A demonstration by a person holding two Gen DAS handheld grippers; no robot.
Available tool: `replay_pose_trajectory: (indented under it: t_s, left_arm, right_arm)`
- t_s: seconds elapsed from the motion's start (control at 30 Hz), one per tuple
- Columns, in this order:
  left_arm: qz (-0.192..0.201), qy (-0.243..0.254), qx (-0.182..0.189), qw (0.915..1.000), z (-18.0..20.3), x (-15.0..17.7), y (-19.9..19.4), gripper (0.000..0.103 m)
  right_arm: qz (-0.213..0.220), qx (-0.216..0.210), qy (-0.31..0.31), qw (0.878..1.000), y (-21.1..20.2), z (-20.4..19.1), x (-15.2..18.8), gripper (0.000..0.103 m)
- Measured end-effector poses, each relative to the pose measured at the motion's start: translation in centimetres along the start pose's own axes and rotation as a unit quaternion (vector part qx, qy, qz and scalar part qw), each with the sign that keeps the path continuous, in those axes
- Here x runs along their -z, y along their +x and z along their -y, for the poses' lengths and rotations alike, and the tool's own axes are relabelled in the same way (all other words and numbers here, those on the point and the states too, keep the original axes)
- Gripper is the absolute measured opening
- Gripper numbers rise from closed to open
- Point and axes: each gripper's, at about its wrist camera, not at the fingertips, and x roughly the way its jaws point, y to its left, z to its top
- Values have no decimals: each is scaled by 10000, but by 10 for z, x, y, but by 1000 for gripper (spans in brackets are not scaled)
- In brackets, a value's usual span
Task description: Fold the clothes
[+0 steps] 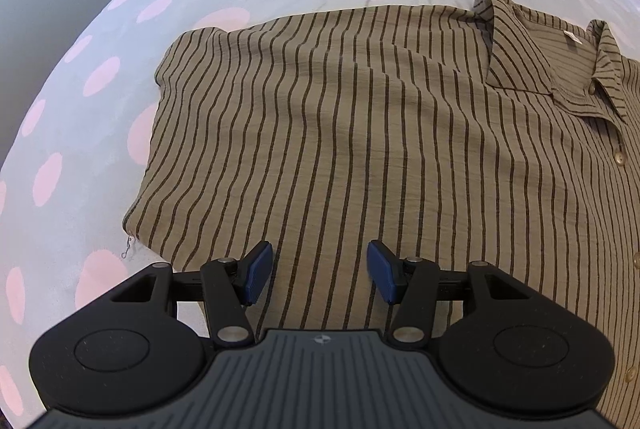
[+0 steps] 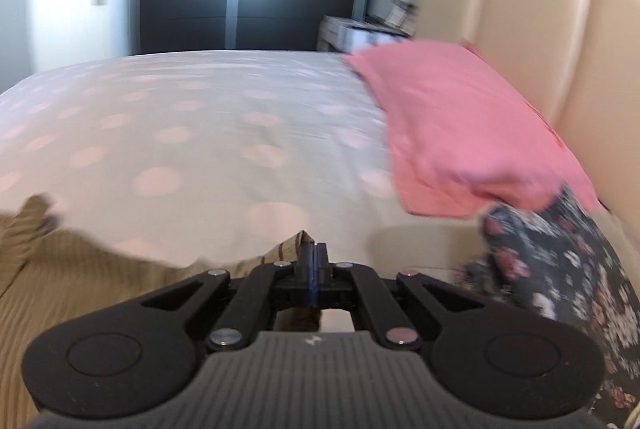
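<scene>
While blurred, right gripper (image 2: 314, 261) pinches striped shirt (image 2: 290, 247) corner, rest hidden.

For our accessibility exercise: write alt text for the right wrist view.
The right gripper, shut, pinches a corner of a striped tan shirt above a dotted bedspread. A pink pillow lies beside a cream headboard.

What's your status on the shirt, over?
Right gripper shut on striped shirt edge. Left gripper open above shirt. Floral garment near right side.
</scene>
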Motion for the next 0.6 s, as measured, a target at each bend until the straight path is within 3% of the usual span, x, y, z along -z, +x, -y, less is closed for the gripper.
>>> replay_pose_trajectory:
  t_s: [0.13, 0.33, 0.4, 0.43, 0.47, 0.6]
  left_arm:
    - [-38, 83, -32, 10000, 3, 2, 4, 51]
    - [-18, 158, -82, 9998, 6, 2, 5, 51]
    - [-6, 163, -81, 9998, 7, 1, 5, 51]
    - [-3, 165, -80, 9998, 7, 0, 5, 51]
    - [-3, 161, -77, 9998, 7, -1, 5, 51]
    - [25, 164, -47, 9999, 8, -3, 4, 51]
  right_arm:
    - [-179, 398, 171, 9989, 25, 20, -4, 0]
    - [-405, 689, -122, 9967, 53, 20, 0, 1]
    - [-430, 773, -163, 9959, 55, 22, -1, 7]
    - [-443, 815, -184, 9955, 57, 23, -1, 21]
    - [-442, 850, -179, 9952, 56, 24, -1, 25]
    - [-443, 687, -17, 9966, 36, 33, 0, 24]
